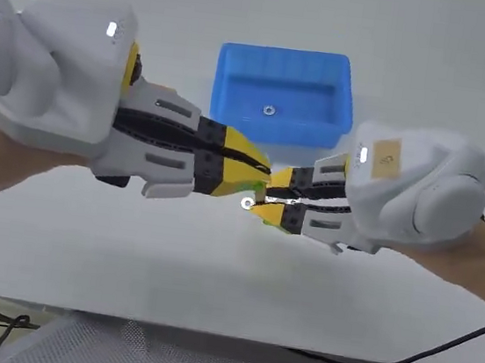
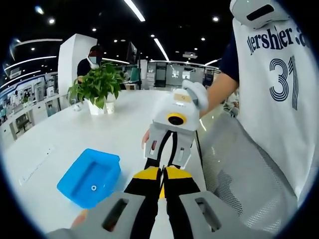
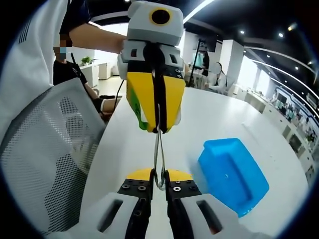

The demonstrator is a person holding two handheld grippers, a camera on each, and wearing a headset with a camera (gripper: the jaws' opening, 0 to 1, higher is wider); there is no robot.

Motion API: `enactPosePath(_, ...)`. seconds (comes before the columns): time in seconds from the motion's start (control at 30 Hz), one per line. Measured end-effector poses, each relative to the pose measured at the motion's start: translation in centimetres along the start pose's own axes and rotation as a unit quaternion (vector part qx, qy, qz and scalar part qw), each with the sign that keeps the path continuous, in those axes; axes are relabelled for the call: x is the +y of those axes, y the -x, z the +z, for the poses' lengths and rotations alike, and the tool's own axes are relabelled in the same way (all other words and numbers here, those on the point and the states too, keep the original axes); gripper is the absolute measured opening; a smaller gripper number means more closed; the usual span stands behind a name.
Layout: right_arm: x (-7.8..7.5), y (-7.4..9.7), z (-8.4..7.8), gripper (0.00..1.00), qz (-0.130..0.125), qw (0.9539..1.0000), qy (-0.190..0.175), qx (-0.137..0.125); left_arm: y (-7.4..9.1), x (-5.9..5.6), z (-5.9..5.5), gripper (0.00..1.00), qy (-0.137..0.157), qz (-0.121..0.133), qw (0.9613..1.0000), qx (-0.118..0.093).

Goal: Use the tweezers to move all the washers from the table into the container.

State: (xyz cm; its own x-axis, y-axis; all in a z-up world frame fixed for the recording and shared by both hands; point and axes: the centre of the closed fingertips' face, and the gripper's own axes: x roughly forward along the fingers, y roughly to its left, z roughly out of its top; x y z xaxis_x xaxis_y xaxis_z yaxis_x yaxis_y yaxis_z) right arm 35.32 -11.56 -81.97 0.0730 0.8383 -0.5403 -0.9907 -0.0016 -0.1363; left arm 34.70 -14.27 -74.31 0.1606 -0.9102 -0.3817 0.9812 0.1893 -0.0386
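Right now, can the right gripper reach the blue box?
Probably yes. The blue container sits open just beyond the right gripper, which holds the tweezers, and nothing stands between them.

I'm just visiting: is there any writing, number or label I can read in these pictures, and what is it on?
"31": large dark number on the person's white shirt, in the left gripper view.
"...ershier": dark lettering above the number on the same shirt; its start is cut off and its end is unclear.
The tan label on the right gripper carries a mark too small to read.
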Motion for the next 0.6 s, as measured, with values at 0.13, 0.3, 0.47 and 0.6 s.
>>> enactPosePath(0.13,-1.1,0.5,1.1,0.10,-0.013,0.9999,0.009,-0.006,0.4,0.7,1.2,0.06,-0.019,0.003,0.9998,-0.001)
enactPosePath(0.3,-2.8,1.1,2.3,0.10,-0.032,0.9992,0.023,-0.010,0.9,1.8,2.6,0.06,-0.043,0.005,0.9991,0.001)
enactPosePath(0.47,-4.3,1.7,3.4,0.10,-0.045,0.9984,0.033,-0.014,1.2,2.8,4.0,0.06,-0.065,0.003,0.9979,0.003)
enactPosePath(0.6,-5.6,2.0,4.0,0.10,-0.054,0.9976,0.040,-0.015,1.4,3.7,4.8,0.06,-0.080,0.004,0.9968,0.004)
